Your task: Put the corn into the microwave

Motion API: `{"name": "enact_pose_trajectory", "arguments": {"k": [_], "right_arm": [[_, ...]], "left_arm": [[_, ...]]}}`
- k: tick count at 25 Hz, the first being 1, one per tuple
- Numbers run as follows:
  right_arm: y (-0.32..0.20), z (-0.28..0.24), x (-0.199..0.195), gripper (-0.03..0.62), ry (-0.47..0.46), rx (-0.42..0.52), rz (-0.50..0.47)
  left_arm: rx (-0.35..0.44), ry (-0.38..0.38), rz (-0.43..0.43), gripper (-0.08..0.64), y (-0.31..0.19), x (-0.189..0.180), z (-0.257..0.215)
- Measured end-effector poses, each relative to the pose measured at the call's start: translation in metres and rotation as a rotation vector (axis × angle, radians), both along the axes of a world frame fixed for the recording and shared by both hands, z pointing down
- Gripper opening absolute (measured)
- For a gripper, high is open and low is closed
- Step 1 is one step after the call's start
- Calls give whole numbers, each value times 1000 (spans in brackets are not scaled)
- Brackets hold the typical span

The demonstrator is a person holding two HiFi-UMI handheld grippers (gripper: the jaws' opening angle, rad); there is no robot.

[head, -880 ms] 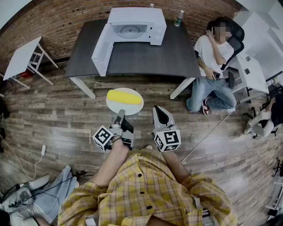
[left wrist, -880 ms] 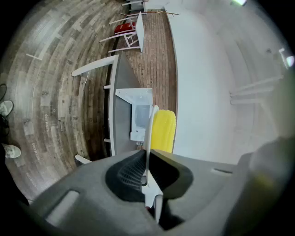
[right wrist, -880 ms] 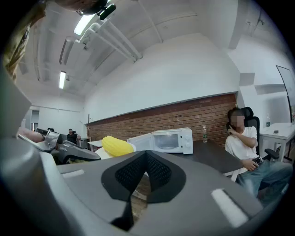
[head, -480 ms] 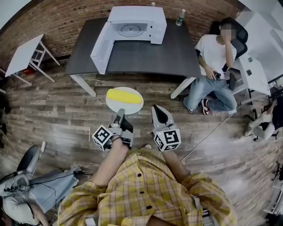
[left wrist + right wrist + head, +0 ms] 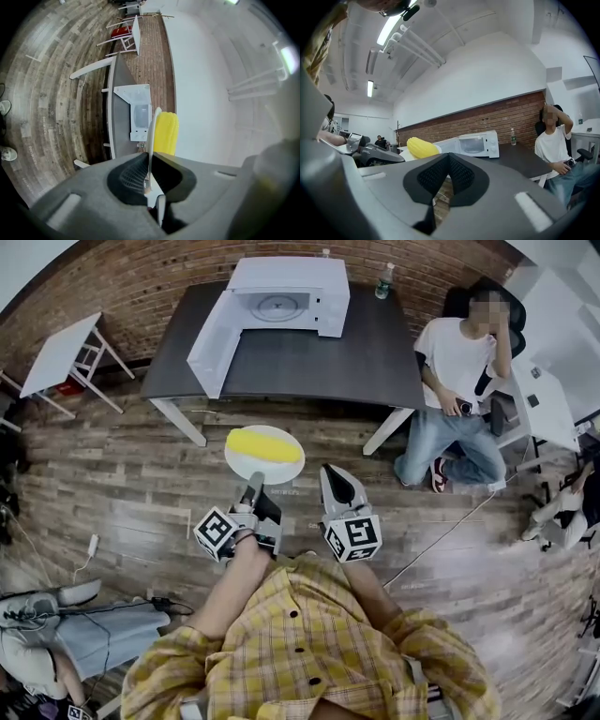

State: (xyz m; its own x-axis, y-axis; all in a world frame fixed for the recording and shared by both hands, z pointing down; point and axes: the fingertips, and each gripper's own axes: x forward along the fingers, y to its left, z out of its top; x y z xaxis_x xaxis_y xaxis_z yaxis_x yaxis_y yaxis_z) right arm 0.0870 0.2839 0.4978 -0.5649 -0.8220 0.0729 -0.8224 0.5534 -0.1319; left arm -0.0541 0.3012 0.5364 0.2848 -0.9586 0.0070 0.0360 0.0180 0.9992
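Note:
A yellow corn cob (image 5: pixel 264 444) lies on a round white plate (image 5: pixel 281 468) held level above the wooden floor. My left gripper (image 5: pixel 253 486) is shut on the plate's near rim. In the left gripper view the plate (image 5: pixel 152 136) shows edge-on between the jaws, with the corn (image 5: pixel 165 133) beyond them. My right gripper (image 5: pixel 333 476) is beside the plate on the right, shut and holding nothing. It sees the corn (image 5: pixel 421 147) to its left. The white microwave (image 5: pixel 281 292) stands on the dark table (image 5: pixel 309 357) ahead, its door (image 5: pixel 211 338) swung open to the left.
A person in a white shirt (image 5: pixel 459 381) sits on the floor at the table's right end. A bottle (image 5: pixel 382 279) stands at the table's back right. A small white table (image 5: pixel 61 357) is at the left. Someone's legs and shoes (image 5: pixel 47 634) lie at the lower left.
Both grippers keep their hold and place in the view. The table and microwave have drifted slightly. The seated person has raised an arm, and the legs at the lower left have shifted.

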Motion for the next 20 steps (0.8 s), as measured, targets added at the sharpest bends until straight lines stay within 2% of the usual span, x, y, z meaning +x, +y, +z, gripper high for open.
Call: {"name": "enact_pose_trajectory", "arguments": {"k": [5,11,20], "right_arm": [[6,5,16,3,-20,-7,-12],[8,4,28,5,-35,-8,-16],[1,9,25,5,7,-4,-26]], "left_arm": [[-24,-12,-5,21,13,20,7],[-7,-5,-53,21,11,23,1],[-23,24,-44,21,-6,30,15]]}}
